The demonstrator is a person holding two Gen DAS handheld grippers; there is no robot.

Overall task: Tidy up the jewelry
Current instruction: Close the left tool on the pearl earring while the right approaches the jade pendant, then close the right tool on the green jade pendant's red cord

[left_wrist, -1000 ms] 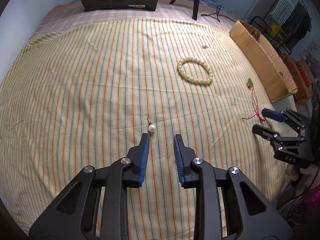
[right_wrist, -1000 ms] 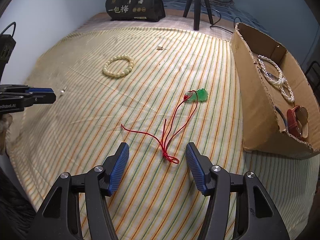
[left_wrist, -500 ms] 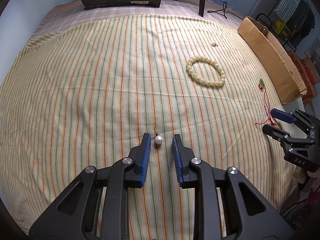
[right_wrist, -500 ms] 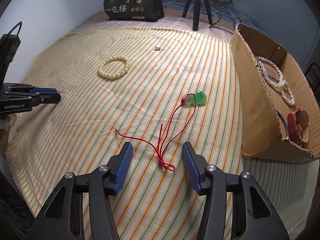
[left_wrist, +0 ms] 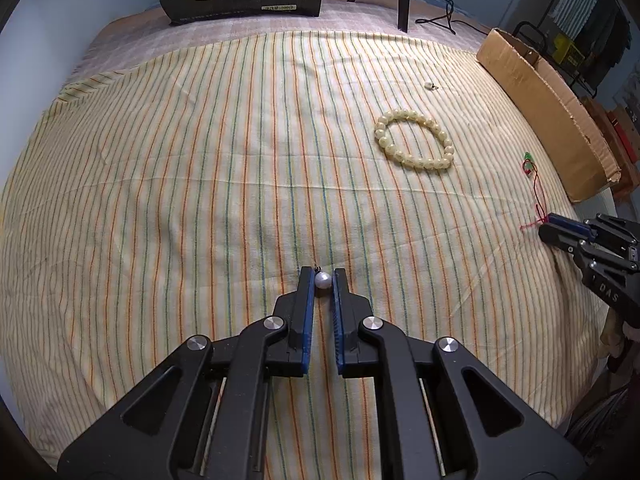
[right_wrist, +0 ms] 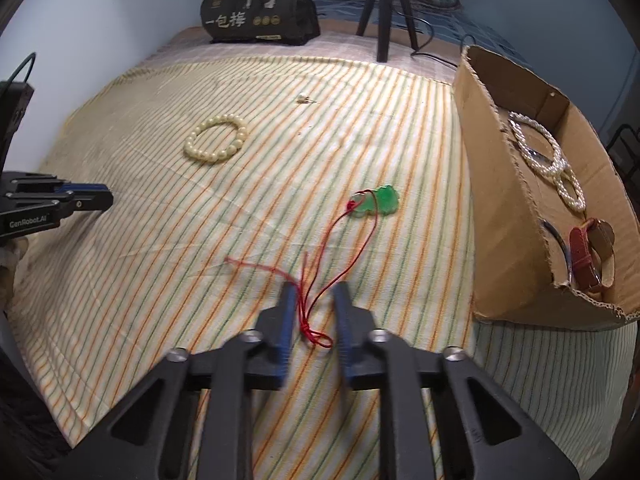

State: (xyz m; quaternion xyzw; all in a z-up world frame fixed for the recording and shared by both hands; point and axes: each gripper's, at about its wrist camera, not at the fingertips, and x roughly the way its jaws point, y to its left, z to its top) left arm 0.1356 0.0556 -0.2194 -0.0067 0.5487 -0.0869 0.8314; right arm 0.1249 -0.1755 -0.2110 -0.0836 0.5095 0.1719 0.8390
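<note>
The left tongs (left_wrist: 323, 278) pinch a small round white pearl pendant (left_wrist: 323, 279) between their blue ribbed fingertips (left_wrist: 306, 280), low on the yellow striped cotton bedspread (left_wrist: 200, 184). The right tongs (right_wrist: 316, 292) stand narrowly apart, not closed, straddling the knotted thin red cord (right_wrist: 310, 312) of a glossy green jade pendant (right_wrist: 380, 201) lying flat farther ahead. Beyond lie a ring-shaped cream beaded bracelet (right_wrist: 216, 138) and a tiny pale earring (right_wrist: 302, 99), both well apart from either tongs. To the right a torn brown cardboard box (right_wrist: 496, 216) holds a white pearl necklace (right_wrist: 548, 160) and a red-brown leather watch strap (right_wrist: 588, 252). A black printed bag (right_wrist: 256, 8) and black tripod legs (right_wrist: 384, 12) stand at the bed's far end.
</note>
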